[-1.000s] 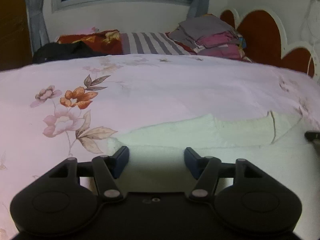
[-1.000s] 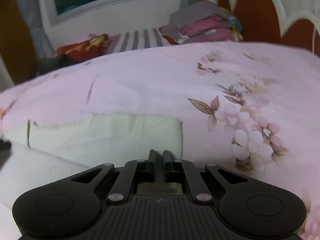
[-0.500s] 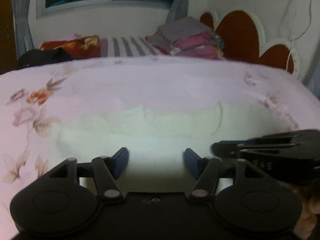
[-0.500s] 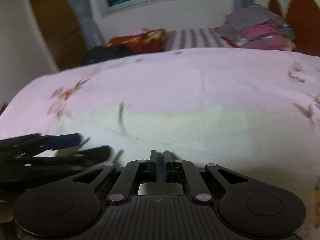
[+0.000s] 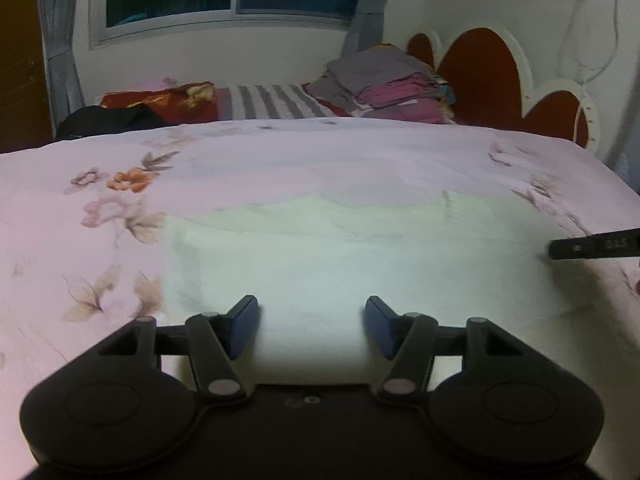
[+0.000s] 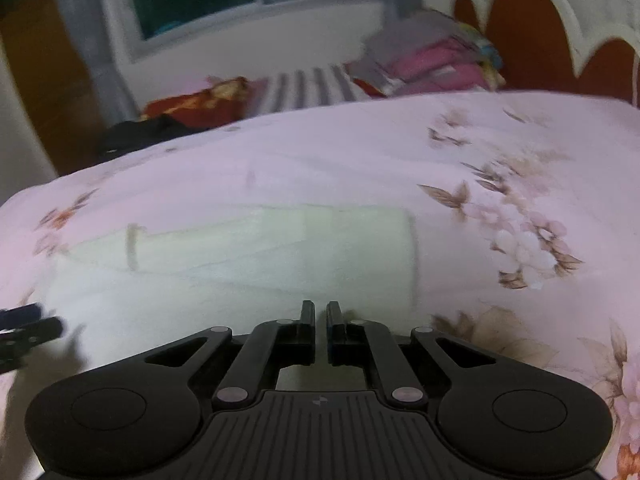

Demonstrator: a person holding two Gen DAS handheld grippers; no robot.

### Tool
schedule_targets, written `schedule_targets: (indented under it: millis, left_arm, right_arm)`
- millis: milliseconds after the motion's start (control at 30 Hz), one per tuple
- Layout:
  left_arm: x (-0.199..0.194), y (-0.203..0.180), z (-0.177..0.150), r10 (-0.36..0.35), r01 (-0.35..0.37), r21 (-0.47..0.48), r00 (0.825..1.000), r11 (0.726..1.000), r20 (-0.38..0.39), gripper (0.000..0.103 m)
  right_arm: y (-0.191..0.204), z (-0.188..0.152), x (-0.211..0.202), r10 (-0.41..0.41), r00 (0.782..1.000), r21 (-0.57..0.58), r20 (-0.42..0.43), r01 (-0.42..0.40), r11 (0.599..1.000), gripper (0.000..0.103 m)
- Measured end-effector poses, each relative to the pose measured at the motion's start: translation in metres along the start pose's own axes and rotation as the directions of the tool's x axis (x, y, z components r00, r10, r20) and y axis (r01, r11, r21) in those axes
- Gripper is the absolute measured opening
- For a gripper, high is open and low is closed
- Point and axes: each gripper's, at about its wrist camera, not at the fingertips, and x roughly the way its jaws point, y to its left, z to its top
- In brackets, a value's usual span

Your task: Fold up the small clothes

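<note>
A pale cream garment lies flat on the pink floral bedsheet, folded into a wide band. My left gripper is open and empty, just above the garment's near edge. In the right wrist view the same garment spreads across the middle. My right gripper has its jaws nearly together with a thin gap, over the garment's near right part; I see no cloth between them. The right gripper's tip shows at the right edge of the left wrist view, and the left gripper at the left edge of the right wrist view.
A stack of folded clothes sits at the far side of the bed by the red and white headboard. A striped pillow, a red patterned cloth and a dark garment lie along the far edge under the window.
The two grippers have moved apart: the right gripper has slid from well inside the left wrist view to its right edge. The right view swung back toward the garment's right end.
</note>
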Motion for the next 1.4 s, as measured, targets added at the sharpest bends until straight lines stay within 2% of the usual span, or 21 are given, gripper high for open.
schedule_targets:
  millis: [33, 67, 100, 133, 167, 233, 333, 367, 433, 500, 600, 667, 733, 867, 1000, 1033, 1067, 1133, 1267, 1333, 1400]
  left_arm:
    - [-0.002, -0.005, -0.003, -0.007, 0.007, 0.001, 1.0, 1.0, 0.002, 0.058]
    - [0.0, -0.008, -0.006, -0.007, 0.007, 0.007, 1.0, 1.0, -0.006, 0.058]
    - [0.001, -0.011, -0.009, 0.004, -0.004, 0.011, 1.0, 1.0, -0.016, 0.058]
    - [0.001, -0.011, -0.012, 0.013, -0.013, 0.005, 1.0, 1.0, -0.025, 0.058]
    - [0.002, -0.009, -0.016, 0.021, -0.021, -0.004, 0.999, 1.0, -0.032, 0.058]
    - [-0.001, -0.004, -0.019, 0.02, -0.02, -0.007, 0.999, 1.0, -0.034, 0.058]
    - [-0.003, 0.003, -0.024, 0.033, -0.033, 0.015, 0.998, 0.999, -0.046, 0.06]
    - [-0.004, 0.009, -0.025, 0.039, -0.039, 0.001, 0.998, 0.999, -0.04, 0.06]
    - [-0.006, 0.019, -0.026, 0.022, -0.024, -0.032, 0.999, 0.999, -0.039, 0.059]
    - [-0.01, 0.021, -0.026, 0.02, -0.022, -0.035, 0.999, 0.999, -0.042, 0.058]
    - [-0.013, 0.023, -0.029, 0.01, -0.012, -0.04, 0.999, 0.999, -0.037, 0.058]
    - [-0.015, 0.025, -0.031, 0.004, -0.006, -0.048, 0.999, 0.999, -0.034, 0.058]
    - [-0.016, 0.026, -0.03, 0.0, -0.001, -0.053, 0.999, 0.999, -0.035, 0.058]
    - [-0.017, 0.029, -0.028, -0.013, 0.011, -0.062, 0.999, 0.998, -0.031, 0.058]
    - [-0.014, 0.032, -0.029, -0.016, 0.014, -0.061, 0.999, 0.998, -0.03, 0.058]
    - [-0.014, 0.031, -0.029, -0.014, 0.013, -0.059, 0.999, 0.998, -0.03, 0.058]
    - [-0.013, 0.031, -0.03, -0.011, 0.009, -0.055, 0.999, 0.998, -0.031, 0.058]
    - [-0.013, 0.03, -0.032, 0.002, -0.004, -0.049, 1.0, 0.999, -0.027, 0.058]
    - [-0.012, 0.021, -0.038, 0.047, -0.047, -0.011, 0.999, 0.999, -0.015, 0.058]
    - [-0.013, 0.019, -0.04, 0.06, -0.06, -0.013, 0.998, 0.998, -0.01, 0.058]
    - [-0.015, 0.021, -0.042, 0.058, -0.058, -0.022, 0.998, 0.998, -0.013, 0.058]
  right_arm:
    - [0.009, -0.004, -0.001, 0.017, 1.0, -0.016, 0.001, -0.017, 1.0, 0.058]
    - [0.016, -0.008, -0.005, 0.034, 0.999, -0.026, 0.015, -0.034, 0.999, 0.078]
    - [0.023, -0.013, -0.008, 0.06, 0.997, -0.049, 0.038, -0.058, 0.997, 0.078]
    - [0.031, -0.017, -0.011, 0.074, 0.996, -0.077, 0.043, -0.071, 0.995, 0.073]
    - [0.037, -0.021, -0.012, 0.081, 0.996, -0.094, 0.033, -0.078, 0.993, 0.058]
    - [0.042, -0.024, -0.006, 0.085, 0.996, -0.094, -0.011, -0.086, 0.992, 0.04]
    - [0.03, -0.032, -0.002, 0.067, 0.997, -0.063, -0.034, -0.069, 0.996, 0.04]
    - [0.022, -0.034, -0.002, 0.03, 0.999, -0.056, -0.03, -0.031, 0.998, 0.04]
    - [-0.005, -0.034, -0.003, -0.106, 0.994, 0.016, -0.001, 0.106, 0.994, 0.039]
    - [-0.026, -0.03, -0.01, -0.136, 0.991, 0.1, -0.003, 0.135, 0.986, 0.04]
    - [-0.045, -0.029, -0.027, -0.075, 0.996, 0.198, 0.043, 0.065, 0.978, 0.039]
    - [-0.052, -0.03, -0.025, -0.031, 0.999, 0.256, 0.02, 0.025, 0.966, 0.039]
    - [-0.05, -0.03, -0.02, -0.034, 0.999, 0.234, 0.007, 0.032, 0.972, 0.039]
    - [-0.055, -0.023, -0.011, -0.05, 0.998, 0.236, 0.037, 0.04, 0.971, 0.039]
    - [-0.071, -0.012, 0.001, -0.001, 0.999, 0.271, 0.042, -0.01, 0.962, 0.039]
    - [-0.072, -0.01, 0.004, 0.019, 0.999, 0.266, 0.041, -0.029, 0.963, 0.026]
    - [-0.072, -0.008, 0.007, 0.033, 0.999, 0.249, 0.032, -0.041, 0.968, 0.004]
    - [-0.066, -0.002, 0.007, 0.031, 0.999, 0.197, 0.037, -0.038, 0.98, 0.004]
    - [-0.057, 0.003, -0.008, 0.045, 0.987, 0.12, 0.157, -0.065, 0.991, 0.004]
    - [-0.059, 0.002, 0.004, 0.037, 0.992, 0.123, 0.119, -0.051, 0.991, 0.004]
    - [-0.063, -0.003, 0.024, 0.025, 1.0, 0.13, 0.014, -0.027, 0.991, 0.005]
